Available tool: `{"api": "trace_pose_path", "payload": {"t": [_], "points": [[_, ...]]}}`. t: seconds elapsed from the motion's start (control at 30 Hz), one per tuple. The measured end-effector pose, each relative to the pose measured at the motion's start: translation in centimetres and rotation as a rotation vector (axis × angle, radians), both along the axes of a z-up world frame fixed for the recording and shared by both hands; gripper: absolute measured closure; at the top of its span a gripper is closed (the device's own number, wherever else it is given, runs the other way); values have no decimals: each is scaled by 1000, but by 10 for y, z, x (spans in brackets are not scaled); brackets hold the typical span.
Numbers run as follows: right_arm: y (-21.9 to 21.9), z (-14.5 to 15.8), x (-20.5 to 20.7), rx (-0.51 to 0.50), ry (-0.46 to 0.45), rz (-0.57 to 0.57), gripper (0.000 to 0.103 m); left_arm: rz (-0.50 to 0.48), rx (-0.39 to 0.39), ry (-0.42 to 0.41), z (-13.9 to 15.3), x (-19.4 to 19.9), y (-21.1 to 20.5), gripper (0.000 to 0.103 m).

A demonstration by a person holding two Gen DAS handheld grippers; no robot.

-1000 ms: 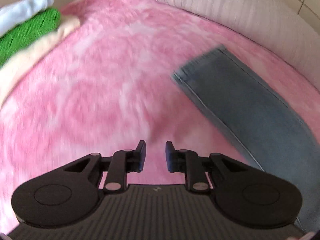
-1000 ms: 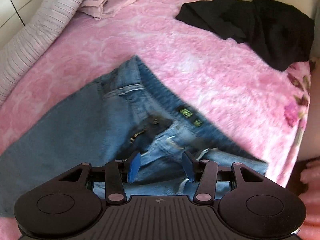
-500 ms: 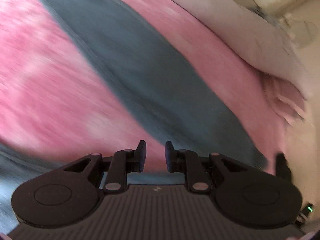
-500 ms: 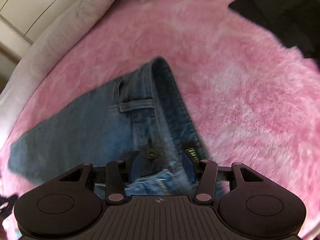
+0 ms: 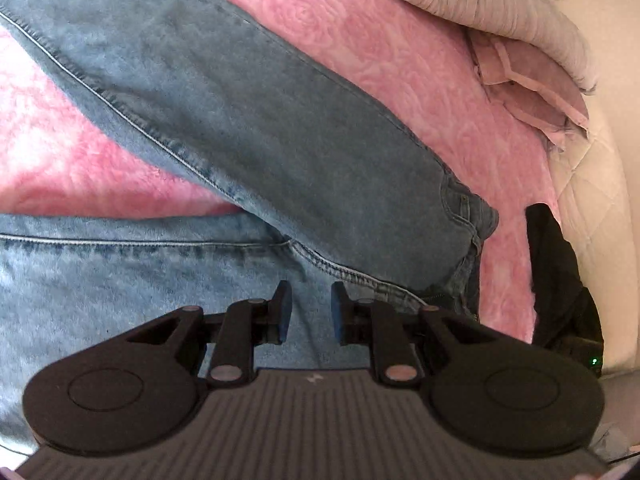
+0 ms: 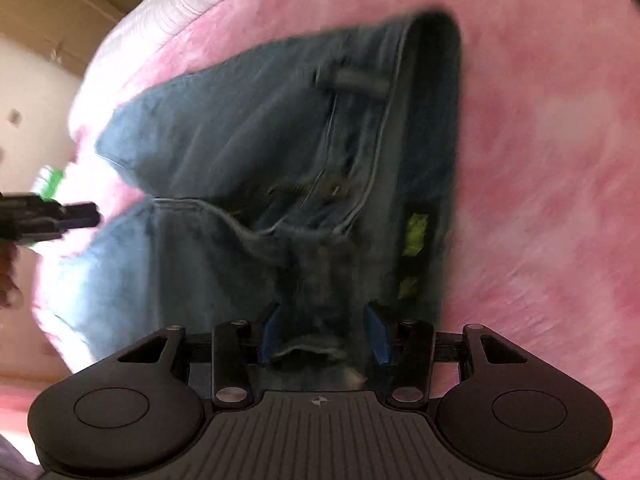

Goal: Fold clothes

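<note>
Two legs of the jeans [image 5: 248, 128] are being spread on the pink blanket [image 5: 360, 40]. The left gripper [image 5: 307, 308] is being held narrowly parted, empty; denim is bunched between the wide right gripper [image 6: 323, 326] jaws, grip uncertain. Bunched cloth risks being dragged crooked.

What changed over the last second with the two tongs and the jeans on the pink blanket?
The left tongs swept from bare pink blanket near the leg hem to above the jeans at the crotch seam. The right tongs rolled and dropped closer over the waistband. Neither took hold of or let go of anything: both gaps kept their width, the left narrow, the right wide. The jeans lie as before, and the black garment is unmoved.
</note>
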State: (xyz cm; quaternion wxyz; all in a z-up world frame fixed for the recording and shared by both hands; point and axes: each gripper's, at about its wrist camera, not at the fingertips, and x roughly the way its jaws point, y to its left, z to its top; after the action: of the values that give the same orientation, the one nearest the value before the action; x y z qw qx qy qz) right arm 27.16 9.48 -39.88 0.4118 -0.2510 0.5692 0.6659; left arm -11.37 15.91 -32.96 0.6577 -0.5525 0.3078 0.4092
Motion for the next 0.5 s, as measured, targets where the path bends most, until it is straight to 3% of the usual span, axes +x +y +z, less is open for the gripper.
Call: {"api": "trace_pose_path", "payload": {"t": [0.03,0.07,0.1,0.13,0.23,0.33,0.5], "points": [[-2,-4,0,-12,29,-22,59,0,-2,6,1,-1,-1,88],[-4,-5,-1,-15,39,-32,75,1,-7,13,0,-4,0,88],[-6,-3,-1,-10,33,-32,84,5,-10,19,1,-6,0,88],[-11,3,-2,16,34,-26,87,9,-13,25,2,-8,0,88],[-30,37,-7,160,41,6,89,25,-6,35,5,-12,-2,88],[-46,83,-13,333,-18,23,90,45,3,35,6,-14,-1,88],[-54,100,-33,403,-127,85,90,43,-3,28,1,-12,-3,88]]}}
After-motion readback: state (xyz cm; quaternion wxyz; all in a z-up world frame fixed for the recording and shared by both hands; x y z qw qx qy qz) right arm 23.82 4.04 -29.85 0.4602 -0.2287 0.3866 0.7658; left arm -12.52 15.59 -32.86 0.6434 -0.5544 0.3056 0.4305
